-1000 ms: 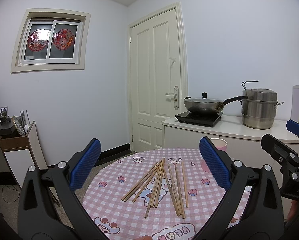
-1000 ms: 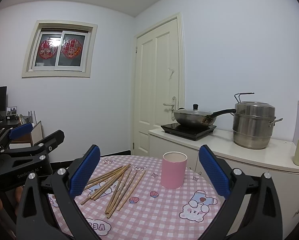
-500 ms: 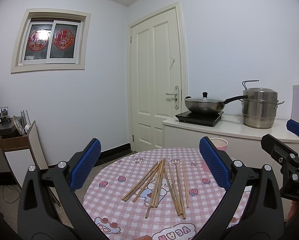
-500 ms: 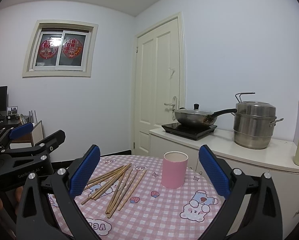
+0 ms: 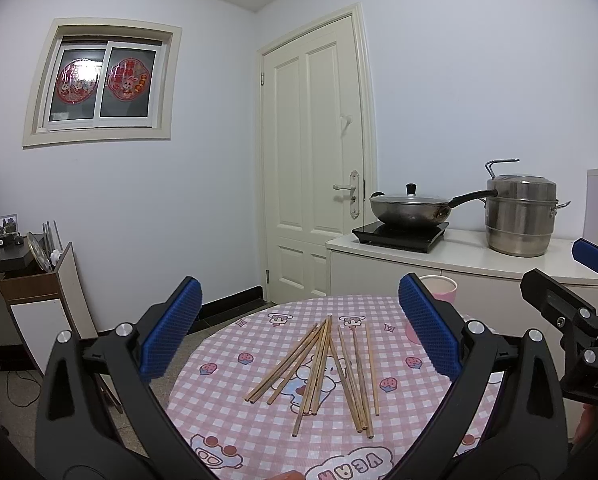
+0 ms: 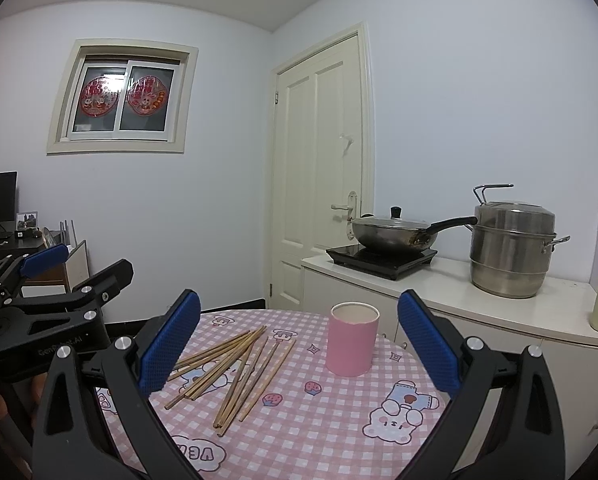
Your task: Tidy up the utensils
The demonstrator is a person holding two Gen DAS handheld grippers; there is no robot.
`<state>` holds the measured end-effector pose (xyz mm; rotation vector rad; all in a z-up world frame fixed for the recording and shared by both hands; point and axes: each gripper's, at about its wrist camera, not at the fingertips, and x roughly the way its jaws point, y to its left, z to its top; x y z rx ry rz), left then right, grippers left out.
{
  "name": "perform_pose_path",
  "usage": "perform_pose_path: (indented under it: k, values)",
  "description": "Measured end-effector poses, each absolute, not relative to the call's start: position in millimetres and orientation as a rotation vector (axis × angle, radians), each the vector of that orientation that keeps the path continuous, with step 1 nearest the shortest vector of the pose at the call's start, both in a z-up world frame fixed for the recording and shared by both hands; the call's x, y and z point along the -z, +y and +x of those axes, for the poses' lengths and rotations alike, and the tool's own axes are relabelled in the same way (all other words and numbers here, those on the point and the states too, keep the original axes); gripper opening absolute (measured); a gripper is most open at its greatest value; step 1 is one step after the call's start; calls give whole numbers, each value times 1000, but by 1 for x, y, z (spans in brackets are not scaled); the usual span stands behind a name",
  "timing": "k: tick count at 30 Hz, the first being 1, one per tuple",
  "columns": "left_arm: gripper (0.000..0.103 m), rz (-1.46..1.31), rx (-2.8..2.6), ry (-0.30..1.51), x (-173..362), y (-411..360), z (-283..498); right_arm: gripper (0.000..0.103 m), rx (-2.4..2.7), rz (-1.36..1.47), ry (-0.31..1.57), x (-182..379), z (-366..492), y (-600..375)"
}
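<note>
Chopsticks [image 5: 326,364] lie loose and fanned out mid-bench, on the checked cloth of the bench [image 5: 235,412], none picked up. Pink cup [image 6: 353,339] stands upright near the far right edge, apart from the pile, looks empty. Left gripper [image 5: 299,332] released, jaws wide, nothing between them; right gripper [image 6: 297,338] the same. Versus a second ago: practically no change, only a slight camera drift, both grippers hovering over the near edge. Judgement: task not started; next is likely a first chopstick pick, cup being the probable destination.
</note>
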<state>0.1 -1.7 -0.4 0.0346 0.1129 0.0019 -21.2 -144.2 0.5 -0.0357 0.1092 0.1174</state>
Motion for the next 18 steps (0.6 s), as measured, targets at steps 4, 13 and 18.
perform_pose_path:
  k: [4,13,18]
  values:
    - [97,36,-2,113,0,0,0,95,-117,-37,110,-1,-21,-144]
    - [97,36,-4,114,0,1,0,95,-119,-38,112,-2,-22,-142]
    - [97,36,-5,115,0,2,0,95,-121,-39,116,-3,-20,-146]
